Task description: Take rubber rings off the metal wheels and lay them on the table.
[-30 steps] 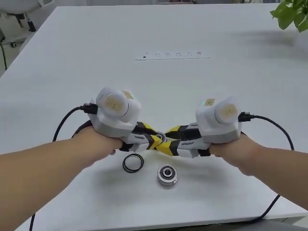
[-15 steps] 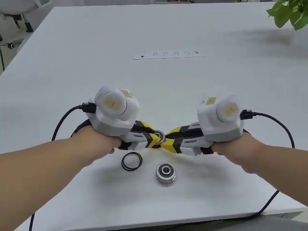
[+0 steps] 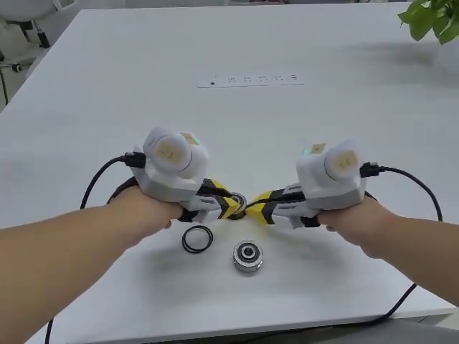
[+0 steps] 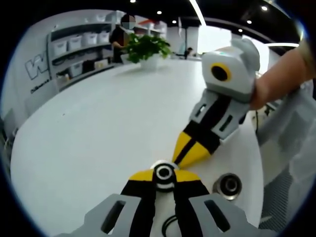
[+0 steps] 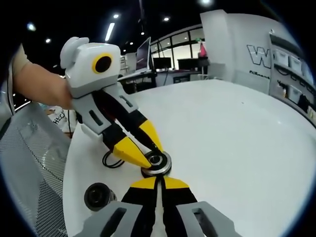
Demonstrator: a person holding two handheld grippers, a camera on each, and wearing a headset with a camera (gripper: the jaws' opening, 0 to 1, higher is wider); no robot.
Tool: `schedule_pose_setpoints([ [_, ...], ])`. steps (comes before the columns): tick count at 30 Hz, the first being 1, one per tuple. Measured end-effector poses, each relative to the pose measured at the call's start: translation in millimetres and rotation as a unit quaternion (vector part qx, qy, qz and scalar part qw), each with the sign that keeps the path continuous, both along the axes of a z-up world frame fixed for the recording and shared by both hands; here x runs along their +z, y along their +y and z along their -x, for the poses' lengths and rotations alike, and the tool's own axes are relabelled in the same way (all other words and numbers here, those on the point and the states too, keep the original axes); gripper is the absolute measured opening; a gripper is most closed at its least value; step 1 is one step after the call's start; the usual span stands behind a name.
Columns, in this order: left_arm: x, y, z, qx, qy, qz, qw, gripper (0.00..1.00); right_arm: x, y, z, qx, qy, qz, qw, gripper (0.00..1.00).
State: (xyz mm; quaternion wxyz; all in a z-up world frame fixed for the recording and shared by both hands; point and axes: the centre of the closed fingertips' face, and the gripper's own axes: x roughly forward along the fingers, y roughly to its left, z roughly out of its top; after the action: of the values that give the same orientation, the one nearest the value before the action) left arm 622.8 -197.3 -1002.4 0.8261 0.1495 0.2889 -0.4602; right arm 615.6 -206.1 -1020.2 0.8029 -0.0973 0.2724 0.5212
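A person at a white tabletop (image 3: 344,93) brings the left tongs (image 3: 226,206) and the right tongs (image 3: 259,208) tip to tip, just above the surface, one in each hand. The left tongs pinch a metal wheel (image 4: 164,173) between their yellow tips and hold it off the tabletop. The right tongs are pressed together, with only a thin line between their jaws, and their tips touch the rim of that wheel on the side facing them. Whether they have caught a rubber ring there cannot be told.

Black rings (image 3: 197,239) lie loose and overlapping on the tabletop, on the person's side of the left tongs and clear of them. A second wheel (image 3: 247,256) rests flat just beside the rings, under the point where the two pairs of tips meet, and neither pair touches it.

A black cable (image 3: 97,183) trails from the back of each tool. Well beyond the tongs a white socket strip (image 3: 251,80) lies on the tabletop. A green plant (image 3: 430,21) stands at the far corner, on the right tongs' side.
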Motion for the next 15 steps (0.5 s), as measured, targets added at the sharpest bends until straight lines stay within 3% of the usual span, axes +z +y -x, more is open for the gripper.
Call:
schedule_pose_setpoints([
  [7,0.1,0.3,-0.1,-0.002,-0.002,-0.001,1.0,0.13,1.9,-1.7,-1.2,-0.02,0.024,-0.015,0.9994,0.0],
  [10,0.2,0.2,-0.1,-0.001,-0.002,-0.002,1.0,0.13,3.7,-3.6,-2.4,-0.04,0.048,-0.035,0.9975,0.0],
  [15,-0.3,-0.1,-0.9,-0.002,-0.006,-0.006,1.0,0.13,6.0,-5.8,-2.2,-0.059,0.067,-0.055,0.9945,0.0],
])
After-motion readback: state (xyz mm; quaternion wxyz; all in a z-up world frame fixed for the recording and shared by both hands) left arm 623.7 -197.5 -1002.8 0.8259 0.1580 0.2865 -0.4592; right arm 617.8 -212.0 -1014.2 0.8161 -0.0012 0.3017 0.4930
